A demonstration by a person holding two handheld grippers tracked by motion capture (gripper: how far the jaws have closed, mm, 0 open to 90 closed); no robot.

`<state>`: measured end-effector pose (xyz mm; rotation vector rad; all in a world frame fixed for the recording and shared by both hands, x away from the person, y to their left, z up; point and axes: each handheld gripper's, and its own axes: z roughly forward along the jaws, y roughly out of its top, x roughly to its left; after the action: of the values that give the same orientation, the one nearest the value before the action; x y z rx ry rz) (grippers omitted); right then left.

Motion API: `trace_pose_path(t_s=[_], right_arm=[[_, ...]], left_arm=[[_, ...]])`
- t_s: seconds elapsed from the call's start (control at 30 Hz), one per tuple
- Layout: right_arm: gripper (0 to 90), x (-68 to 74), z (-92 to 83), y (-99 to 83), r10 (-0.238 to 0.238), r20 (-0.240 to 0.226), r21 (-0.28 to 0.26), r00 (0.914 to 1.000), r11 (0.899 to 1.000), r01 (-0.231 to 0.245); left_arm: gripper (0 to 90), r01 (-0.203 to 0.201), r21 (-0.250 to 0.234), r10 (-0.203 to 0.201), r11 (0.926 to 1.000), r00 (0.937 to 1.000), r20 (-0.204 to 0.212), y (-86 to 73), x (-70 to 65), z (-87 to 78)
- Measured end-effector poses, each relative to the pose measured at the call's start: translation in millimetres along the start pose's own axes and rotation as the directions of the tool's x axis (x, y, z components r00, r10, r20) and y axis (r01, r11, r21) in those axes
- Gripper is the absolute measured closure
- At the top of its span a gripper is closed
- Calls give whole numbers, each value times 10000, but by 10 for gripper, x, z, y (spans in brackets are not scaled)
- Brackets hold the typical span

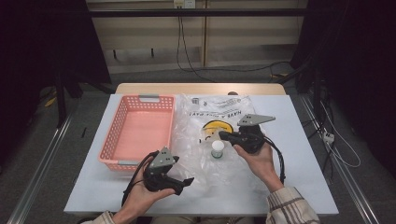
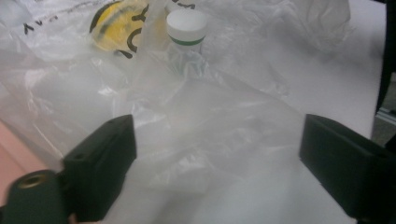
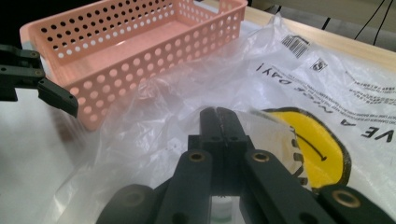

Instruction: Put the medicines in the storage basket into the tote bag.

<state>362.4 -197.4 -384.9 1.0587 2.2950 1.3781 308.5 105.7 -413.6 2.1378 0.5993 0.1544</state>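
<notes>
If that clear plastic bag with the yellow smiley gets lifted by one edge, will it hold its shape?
Probably not. The plastic bag lies crumpled and wrinkled, so it likely droops and folds. It looks thin and glossy, so it may slip between pads. The small white-capped jar seen through it might tip or slide as the film moves.

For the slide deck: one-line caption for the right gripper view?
Right gripper, jaws shut on the clear plastic bag, beside the pink basket.

The clear plastic bag (image 1: 219, 140) is looking thin, crinkled and glossy. At its nine o'clock, the perforated pink plastic basket (image 1: 122, 116) is showing a smooth matt finish.
</notes>
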Motion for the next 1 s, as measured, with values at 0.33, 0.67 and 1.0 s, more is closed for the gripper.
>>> trace_pose_path(t_s=[0.33,0.67,1.0], right_arm=[[900,41,-120,-193,-17,82,508,10000,9987,13],[597,70,-384,-355,205,299,165,9993,9996,-210],[323,113,-713,-472,661,1462,-313,9870,9976,-622]], left_arm=[[90,-430,-207,432,9989,9990,67,-62,-95,-23],[92,-606,125,601,9981,9975,368,-84,-159,28],[93,-957,338,942,9948,9946,443,-150,-239,64]])
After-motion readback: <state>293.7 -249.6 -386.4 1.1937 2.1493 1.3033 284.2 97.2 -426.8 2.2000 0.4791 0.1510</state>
